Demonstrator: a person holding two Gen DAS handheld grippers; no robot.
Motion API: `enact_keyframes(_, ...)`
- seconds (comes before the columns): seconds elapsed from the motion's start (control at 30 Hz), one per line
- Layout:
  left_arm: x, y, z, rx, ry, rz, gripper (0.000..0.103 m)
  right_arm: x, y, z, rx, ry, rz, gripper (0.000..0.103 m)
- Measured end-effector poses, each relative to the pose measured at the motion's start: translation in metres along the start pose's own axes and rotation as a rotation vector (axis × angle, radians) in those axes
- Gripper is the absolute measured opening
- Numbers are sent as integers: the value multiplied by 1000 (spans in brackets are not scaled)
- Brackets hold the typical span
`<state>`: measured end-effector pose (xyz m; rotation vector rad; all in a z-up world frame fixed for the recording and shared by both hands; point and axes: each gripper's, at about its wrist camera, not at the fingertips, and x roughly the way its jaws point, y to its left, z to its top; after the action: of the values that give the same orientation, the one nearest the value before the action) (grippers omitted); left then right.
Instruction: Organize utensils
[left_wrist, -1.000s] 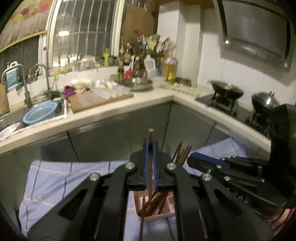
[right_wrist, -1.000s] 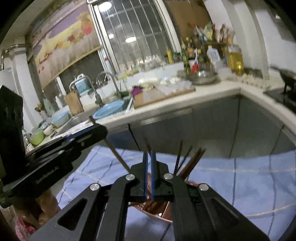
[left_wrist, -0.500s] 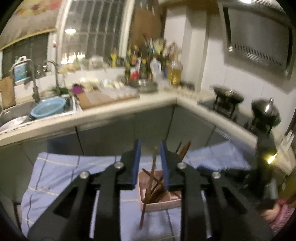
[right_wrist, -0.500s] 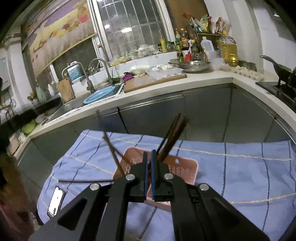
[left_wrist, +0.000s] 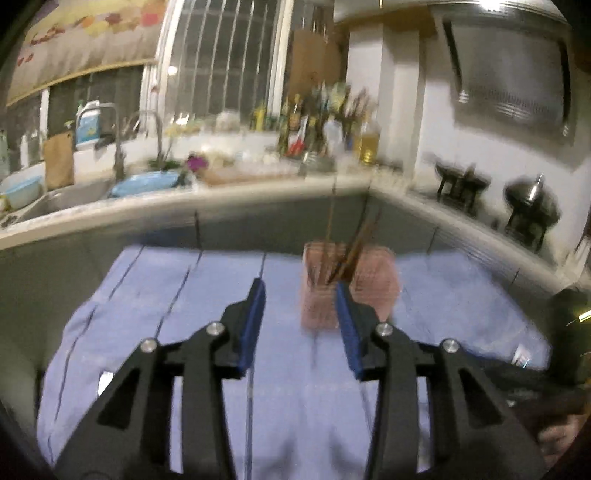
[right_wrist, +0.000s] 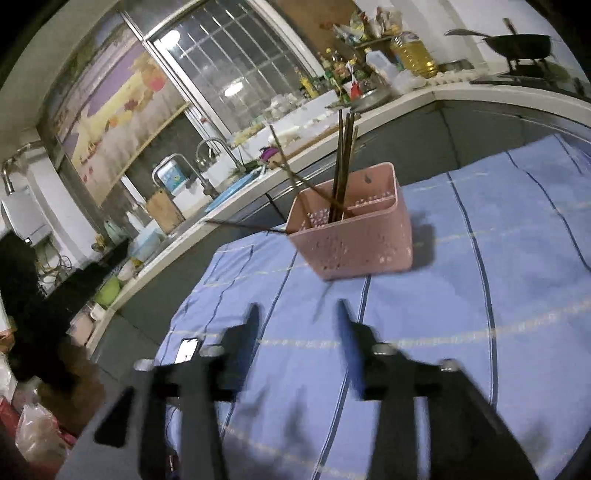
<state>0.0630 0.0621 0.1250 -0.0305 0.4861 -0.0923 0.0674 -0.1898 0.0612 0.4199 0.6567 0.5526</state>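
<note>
A pink perforated utensil basket (right_wrist: 354, 236) stands on the blue striped cloth (right_wrist: 480, 332). Several dark brown chopsticks (right_wrist: 341, 166) stand and lean in its left compartment. In the left wrist view the basket (left_wrist: 349, 288) is blurred, just beyond my right fingertip, with chopsticks (left_wrist: 354, 243) sticking up. My left gripper (left_wrist: 301, 295) is open and empty, low over the cloth (left_wrist: 166, 314). My right gripper (right_wrist: 297, 314) is open and empty, blurred, a short way in front of the basket.
A phone (right_wrist: 186, 349) lies near the cloth's left edge. Behind runs an L-shaped counter (left_wrist: 110, 210) with a sink (left_wrist: 66, 192), taps, bottles and a cutting board. A stove with pots (left_wrist: 532, 206) is at the right. Bags lie at the lower left (right_wrist: 40, 432).
Both grippers have opened and pulled back from the basket. The left one let go of its chopstick, which now stands in the basket. Both views now look lower across the cloth.
</note>
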Motion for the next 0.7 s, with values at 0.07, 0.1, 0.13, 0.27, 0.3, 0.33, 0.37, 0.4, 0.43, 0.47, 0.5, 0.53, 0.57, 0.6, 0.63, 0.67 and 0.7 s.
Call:
enact_keyframes(0.07, 4, -7, -17, 24, 39, 31, 42, -13, 8, -16, -11, 1, -29, 62)
enact_keyframes(0.1, 4, -9, -23, 27, 51, 48, 45, -16, 11, -20, -15, 9, -49, 64)
enact_keyframes(0.13, 2, -11, -30, 27, 59, 67, 50, -21, 15, -25, -22, 14, -74, 64)
enact_keyframes(0.27, -12, -15, -48, 31, 57, 109, 70, -43, 32, -49, -35, 9, -160, 67)
enact_keyframes(0.3, -17, -17, -51, 32, 53, 115, 71, -49, 34, -54, -28, 5, -168, 67)
enact_keyframes(0.33, -22, -18, -53, 33, 48, 115, 72, -52, 35, -56, -24, 2, -170, 67)
enact_keyframes(0.37, -27, -18, -55, 34, 42, 114, 73, -57, 38, -59, -22, -5, -169, 67)
enact_keyframes(0.4, -32, -19, -56, 35, 37, 116, 74, -61, 41, -62, -25, -13, -170, 67)
enact_keyframes(0.43, -37, -20, -58, 34, 30, 119, 75, -64, 44, -64, -30, -21, -173, 67)
enact_keyframes(0.47, -42, -19, -59, 34, 23, 118, 76, -68, 48, -67, -39, -29, -176, 67)
enact_keyframes(0.5, -45, -20, -59, 33, 18, 117, 76, -71, 51, -69, -47, -36, -177, 67)
enact_keyframes(0.53, -50, -20, -61, 33, 12, 117, 76, -73, 55, -70, -52, -45, -178, 67)
enact_keyframes(0.57, -54, -20, -62, 34, 6, 118, 76, -77, 59, -72, -62, -55, -181, 67)
enact_keyframes(0.6, -60, -20, -63, 33, -2, 118, 77, -79, 62, -74, -72, -61, -183, 67)
enact_keyframes(0.63, -64, -21, -64, 33, -8, 117, 77, -81, 65, -75, -76, -65, -182, 67)
enact_keyframes(0.67, -67, -22, -65, 34, -12, 116, 77, -84, 66, -76, -77, -68, -180, 68)
enact_keyframes(0.7, -70, -23, -65, 35, -18, 116, 77, -86, 68, -78, -77, -71, -178, 68)
